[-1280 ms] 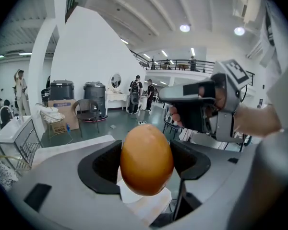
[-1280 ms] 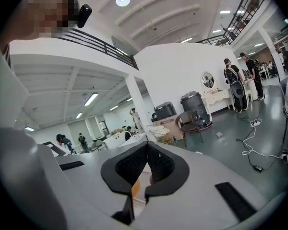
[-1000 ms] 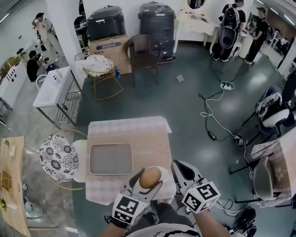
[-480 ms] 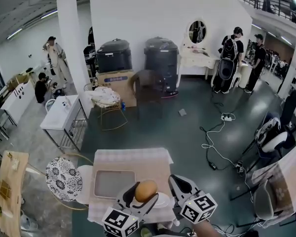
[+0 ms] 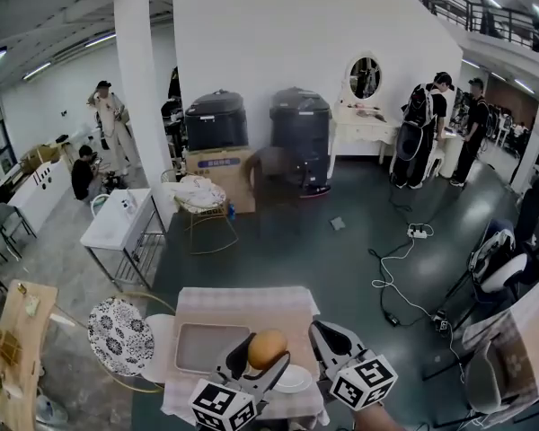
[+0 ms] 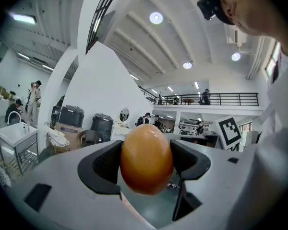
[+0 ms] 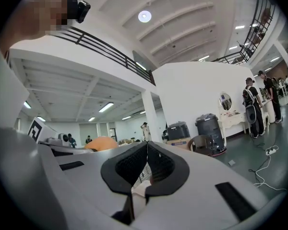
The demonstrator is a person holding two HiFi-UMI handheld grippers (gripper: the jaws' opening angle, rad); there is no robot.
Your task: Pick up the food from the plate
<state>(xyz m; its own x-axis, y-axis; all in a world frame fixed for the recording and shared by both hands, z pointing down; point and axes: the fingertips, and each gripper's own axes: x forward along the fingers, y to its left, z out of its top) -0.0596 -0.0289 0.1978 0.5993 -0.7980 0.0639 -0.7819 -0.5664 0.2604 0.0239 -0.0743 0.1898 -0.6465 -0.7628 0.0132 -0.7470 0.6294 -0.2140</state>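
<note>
- The plate (image 5: 298, 382) shows only as a white sliver; the left gripper (image 5: 259, 359) and its brown egg (image 5: 268, 347) cover the rest.
- The head view's bottom edge cuts off that gripper's lower body.
- The desk's (image 5: 251, 317) near edge is hidden behind it.

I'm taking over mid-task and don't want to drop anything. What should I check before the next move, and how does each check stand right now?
1. Food seated between both pads of the left claw: ok.
2. Food lifted off the plate: ok, held up clear of it.
3. Right claw free: ok, jaws together, nothing between them.
4. Plate holds no more food: cannot tell, the left claw hides part of it.
5. Tray bare for a set-down: ok.
</note>
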